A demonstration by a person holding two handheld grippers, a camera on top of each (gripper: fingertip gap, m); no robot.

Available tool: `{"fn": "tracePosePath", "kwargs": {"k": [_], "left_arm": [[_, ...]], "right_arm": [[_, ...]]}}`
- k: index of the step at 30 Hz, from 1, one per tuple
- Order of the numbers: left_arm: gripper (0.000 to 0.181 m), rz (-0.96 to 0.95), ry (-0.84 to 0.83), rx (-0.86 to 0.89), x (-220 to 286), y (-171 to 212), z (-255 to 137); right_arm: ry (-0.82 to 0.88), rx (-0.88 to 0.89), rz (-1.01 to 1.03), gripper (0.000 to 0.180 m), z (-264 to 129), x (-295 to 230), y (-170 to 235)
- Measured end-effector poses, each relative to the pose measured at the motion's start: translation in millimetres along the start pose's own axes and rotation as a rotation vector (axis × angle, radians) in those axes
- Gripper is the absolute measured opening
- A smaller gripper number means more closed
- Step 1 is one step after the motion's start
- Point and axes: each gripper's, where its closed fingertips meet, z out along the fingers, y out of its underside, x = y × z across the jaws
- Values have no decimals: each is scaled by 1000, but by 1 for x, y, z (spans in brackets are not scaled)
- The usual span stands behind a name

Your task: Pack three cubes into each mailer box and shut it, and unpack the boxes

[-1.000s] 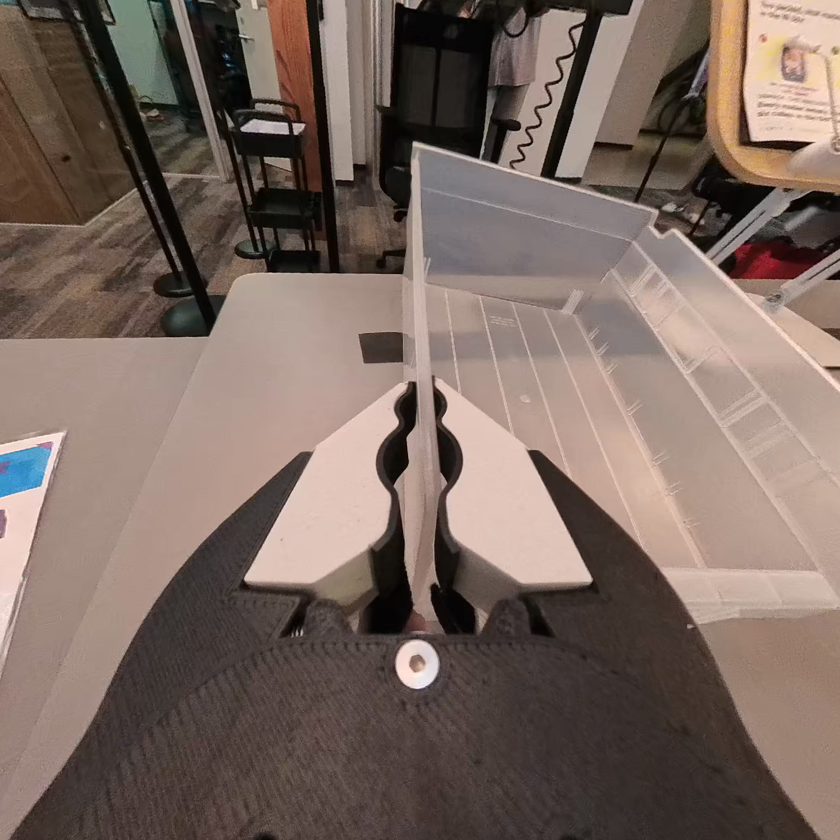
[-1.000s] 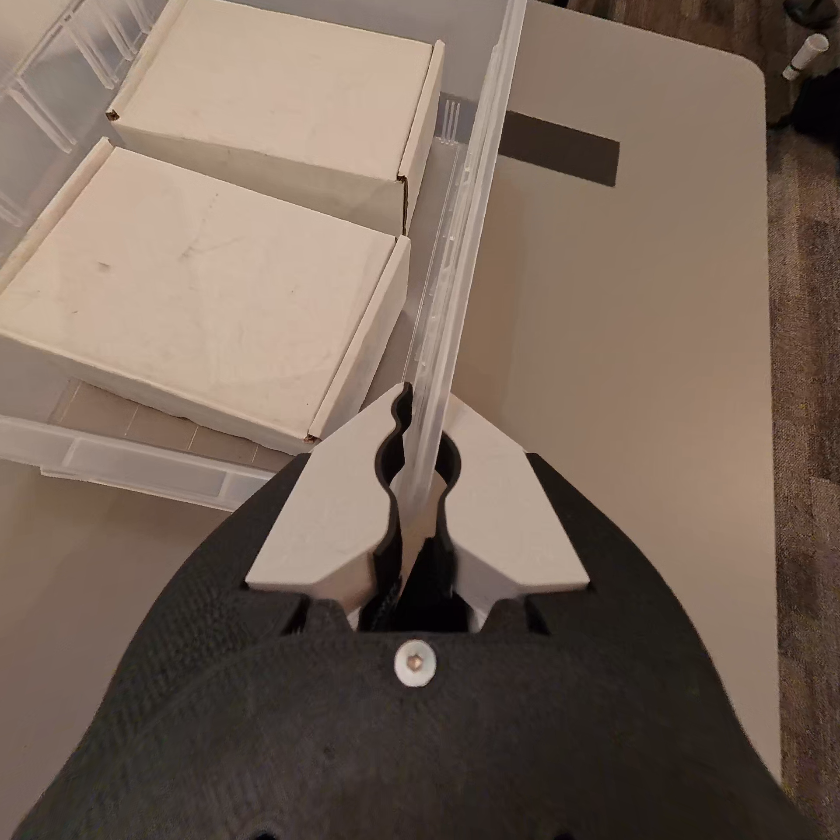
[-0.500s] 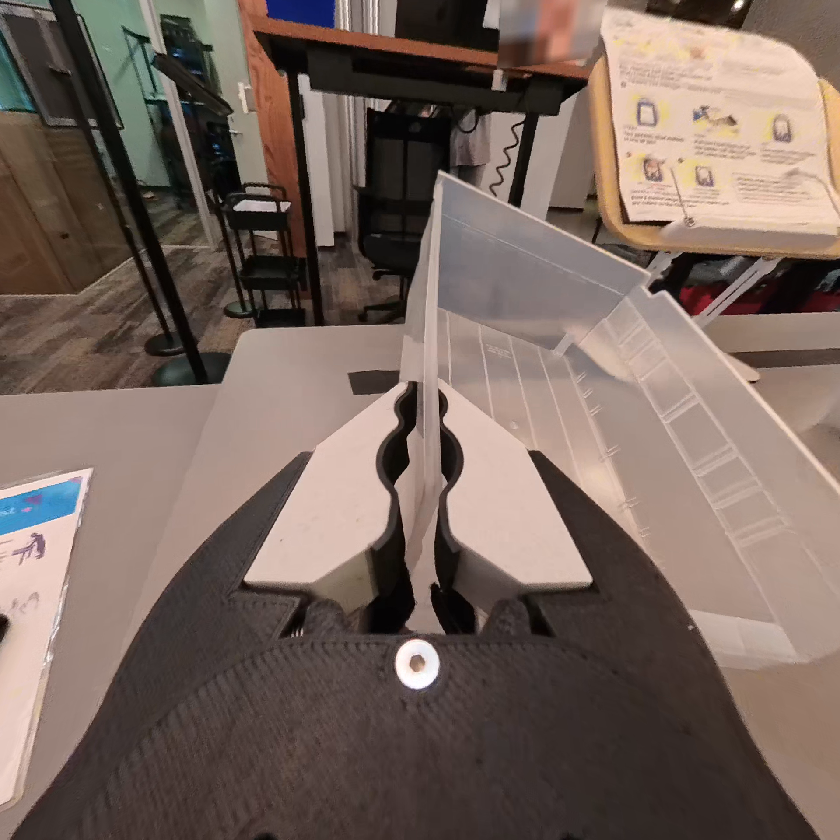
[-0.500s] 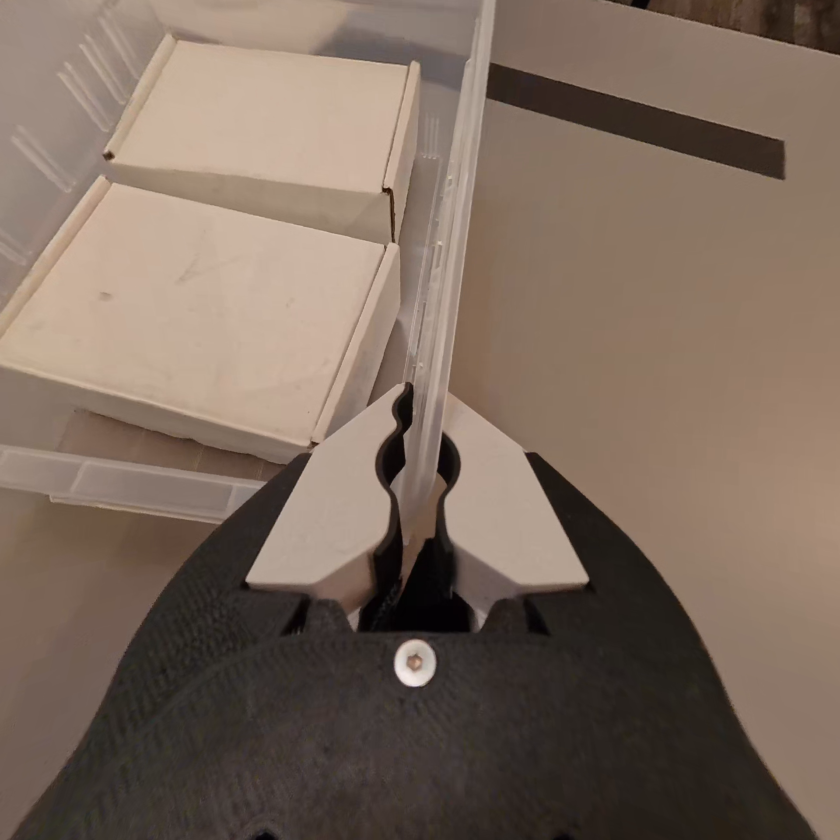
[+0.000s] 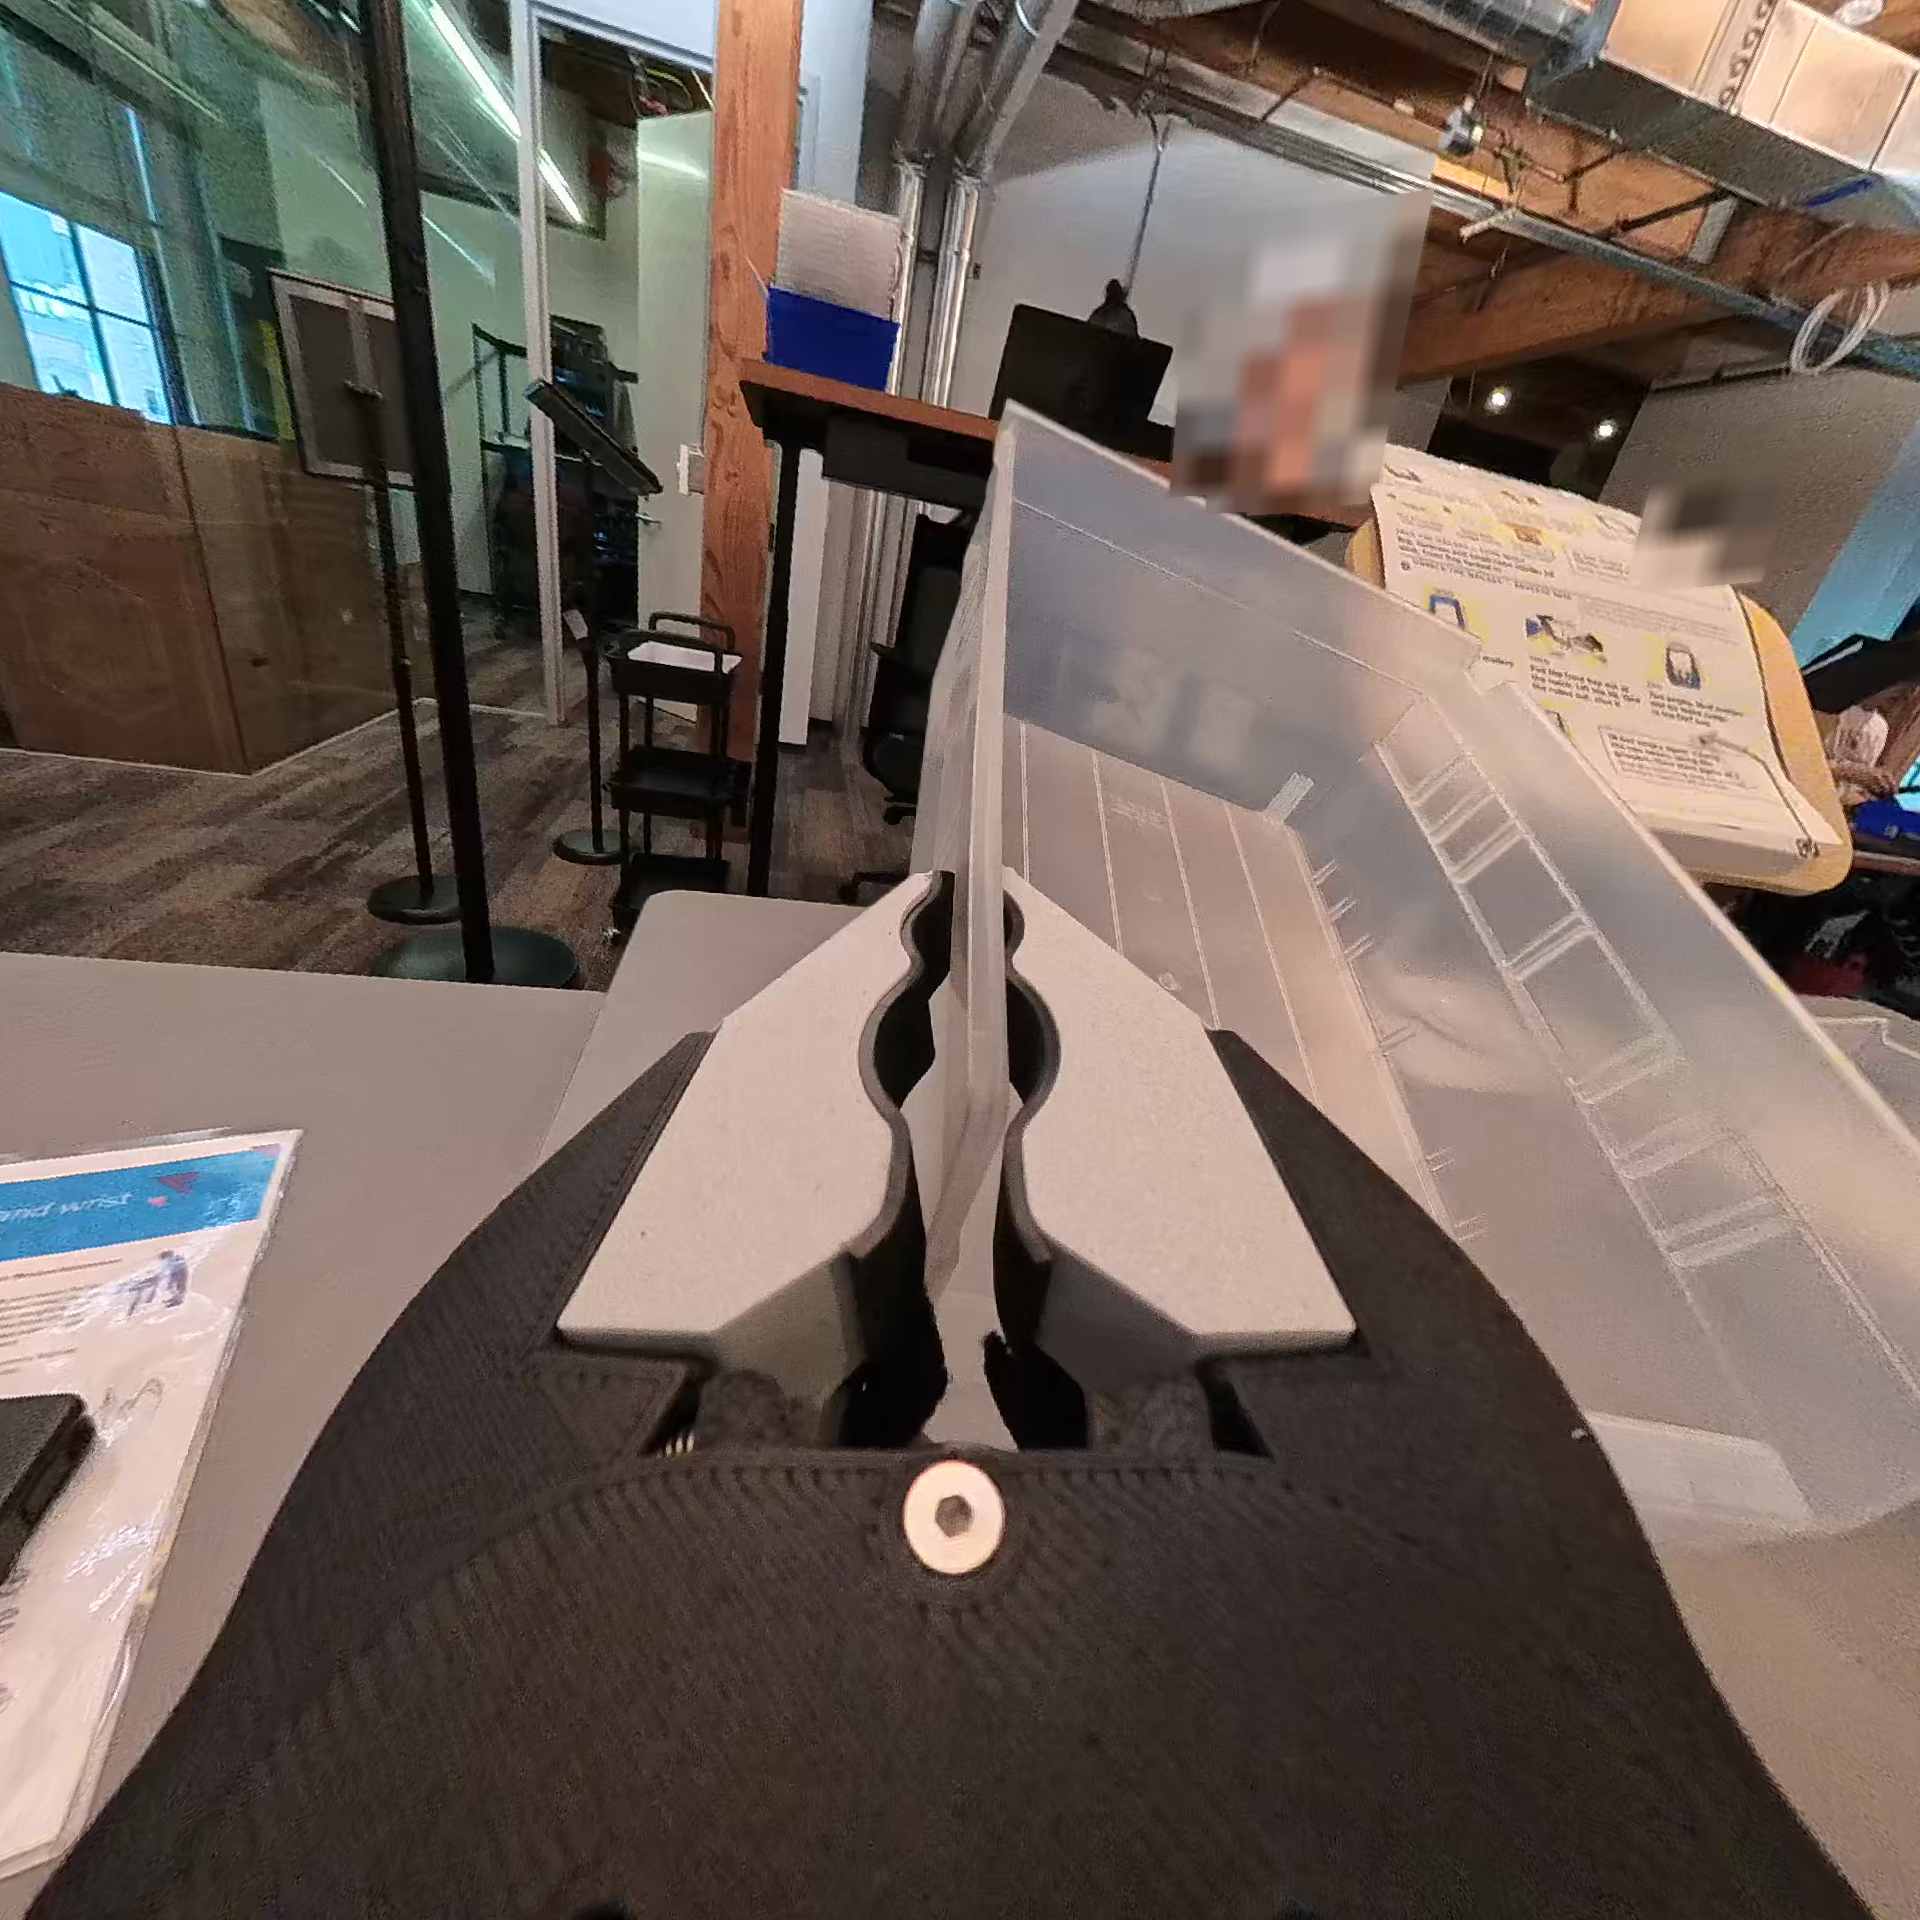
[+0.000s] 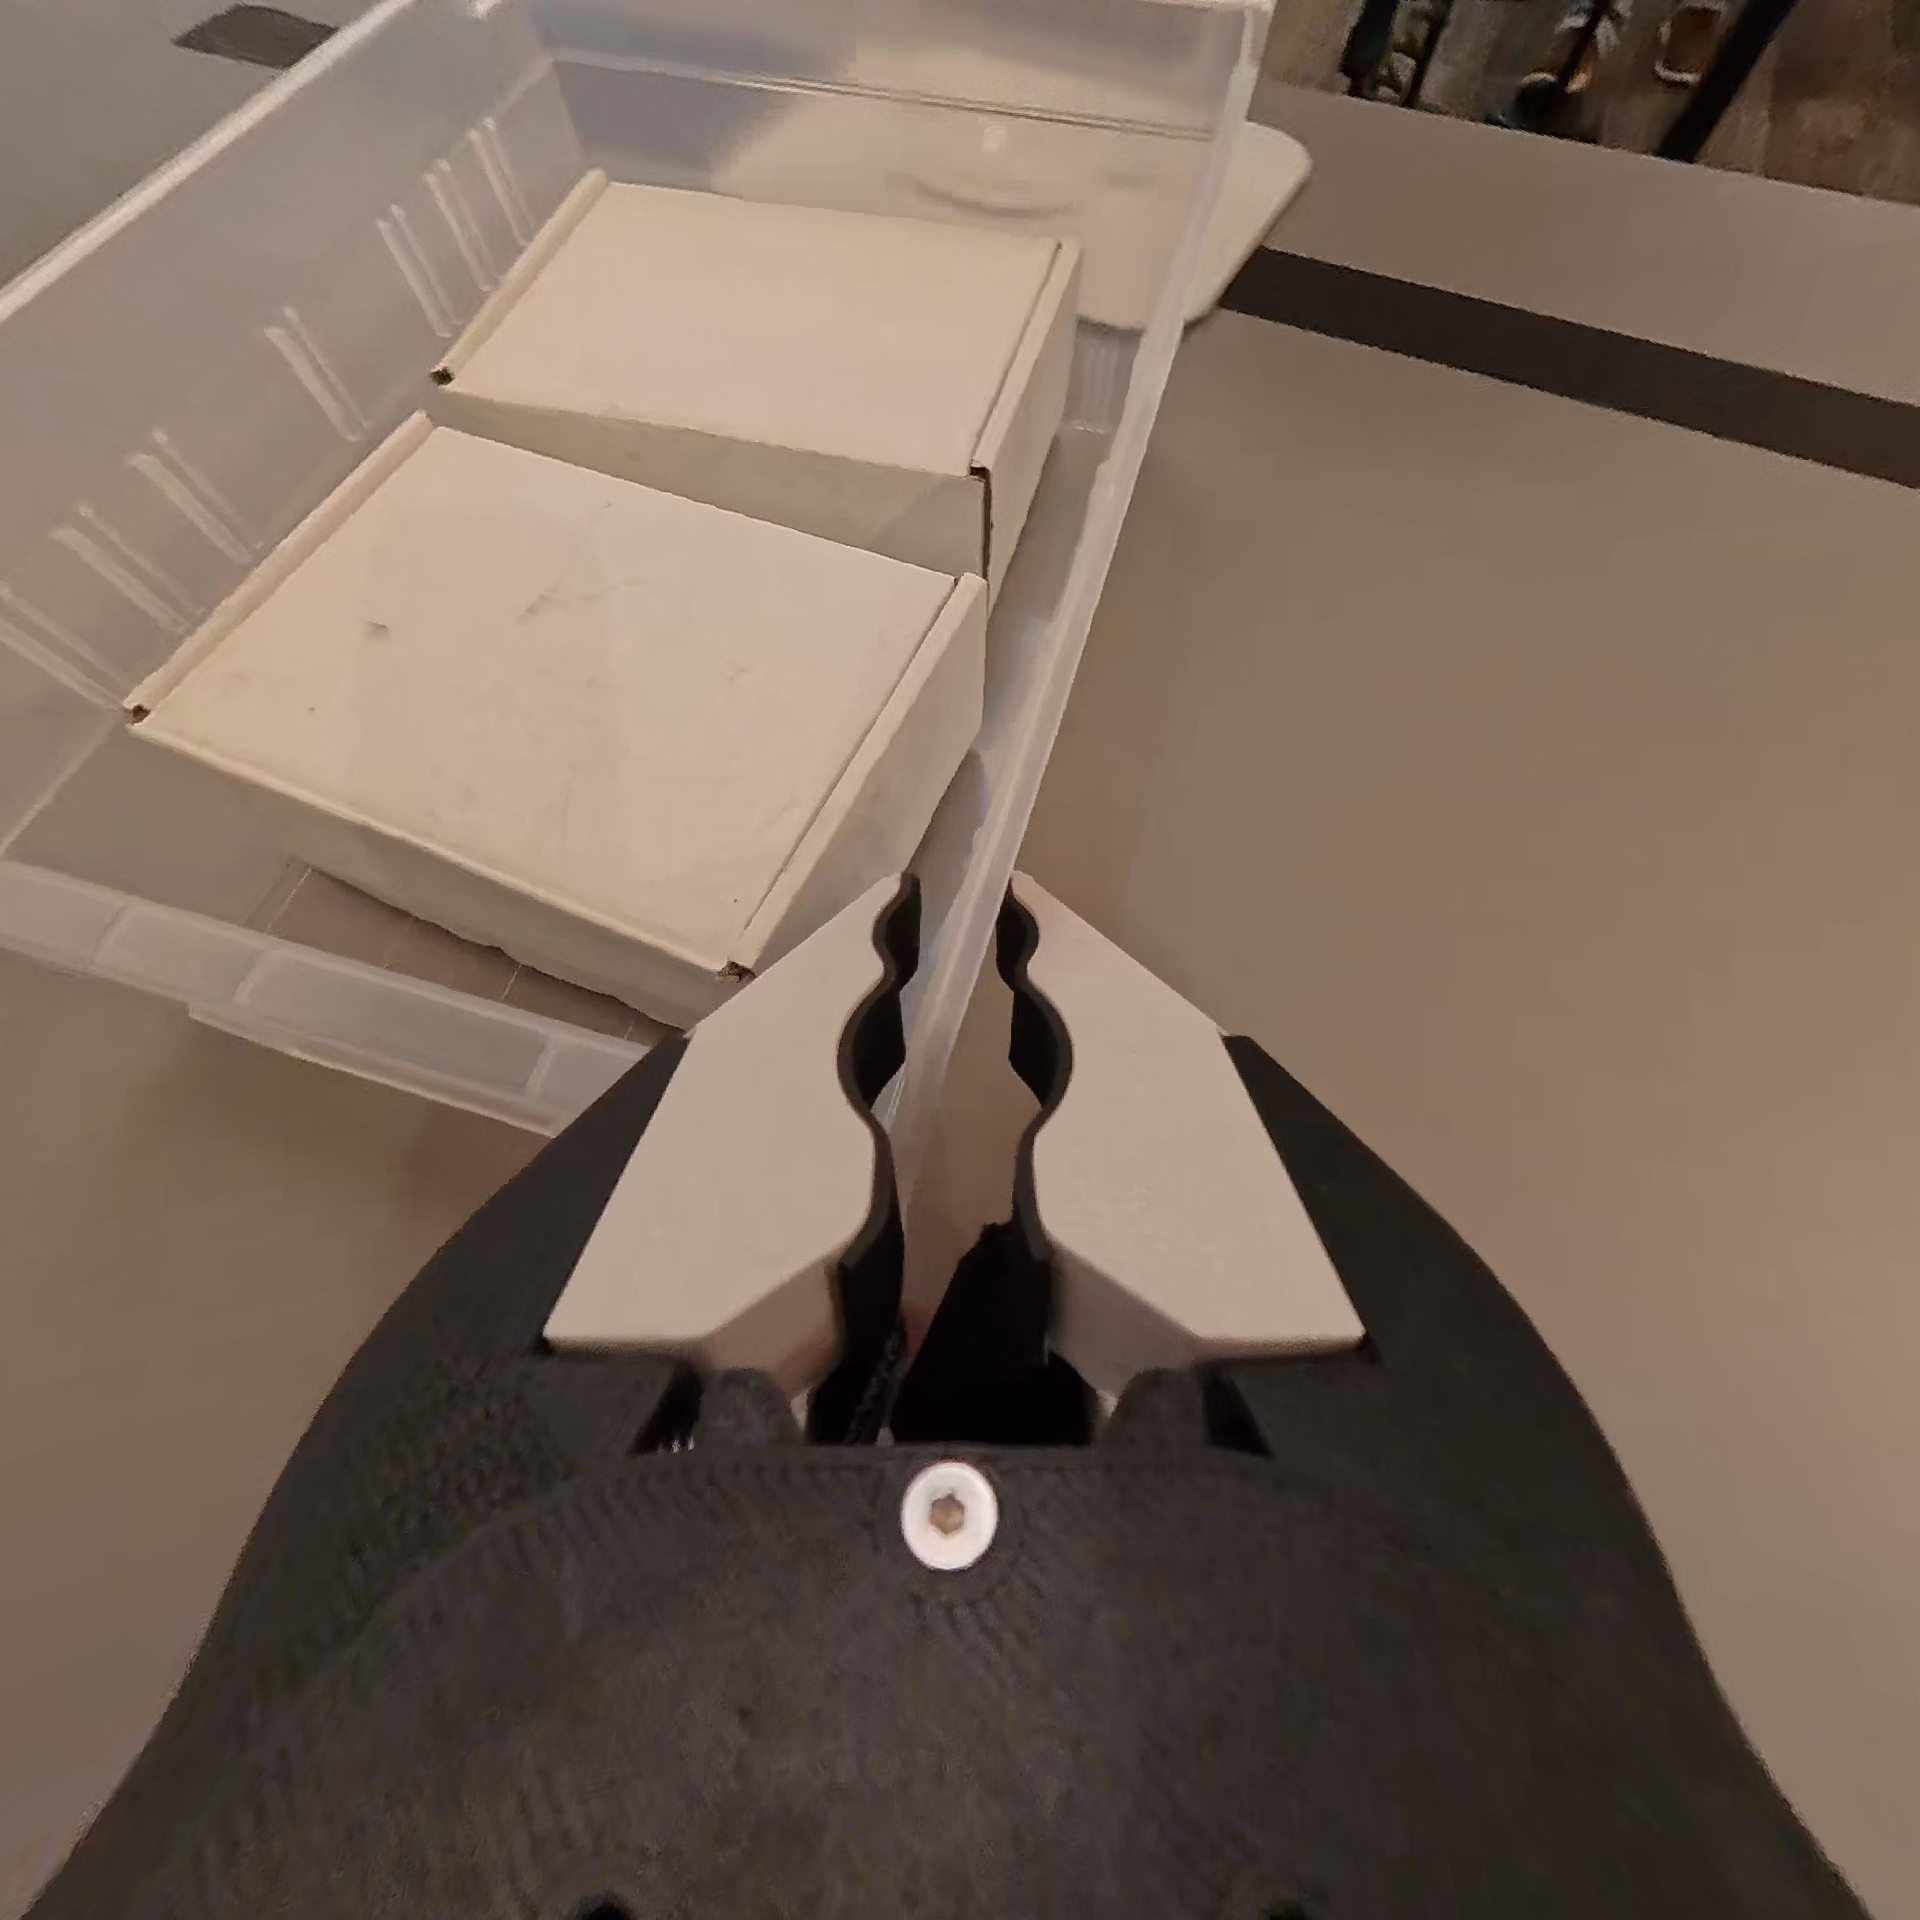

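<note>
A clear plastic bin [image 5: 1558, 935] is held between both grippers. My left gripper [image 5: 977, 894] is shut on the bin's left wall and holds that side raised, so the bin tilts. The part of the bin seen in this view is empty. In the right wrist view my right gripper [image 6: 961, 894] is shut on the bin's right wall [image 6: 1101, 582]. Two shut white mailer boxes lie in the bin against that wall, a near box [image 6: 561, 707] and a far box [image 6: 758, 322]. No cubes are in view.
A grey table [image 6: 1507, 935] carries a black tape strip [image 6: 1558, 353]. A flat white piece [image 6: 1247, 208] lies under the bin's far end. A laminated sheet [image 5: 114, 1351] lies left. Black poles [image 5: 436, 623], a cart [image 5: 675, 769] and a board with sheets [image 5: 1621, 707] stand beyond.
My left gripper has lifted its side of the bin higher, and its view now points up into the room. The bin tilts more toward the right wall. Both grippers keep their hold.
</note>
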Motion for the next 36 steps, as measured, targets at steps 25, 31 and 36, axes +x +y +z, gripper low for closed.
{"fn": "tracePosePath", "kwargs": {"k": [25, 31, 36], "left_arm": [[2, -76, 1, 107, -19, -34, -20], [2, -25, -35, 156, -19, -56, -31], [2, -35, -19, 192, -12, -68, -35]], "right_arm": [[-96, 70, -270, 34, 157, -225, -96], [-149, 93, -288, 33, 176, -275, -105], [-195, 91, -291, 37, 191, -299, -113]]}}
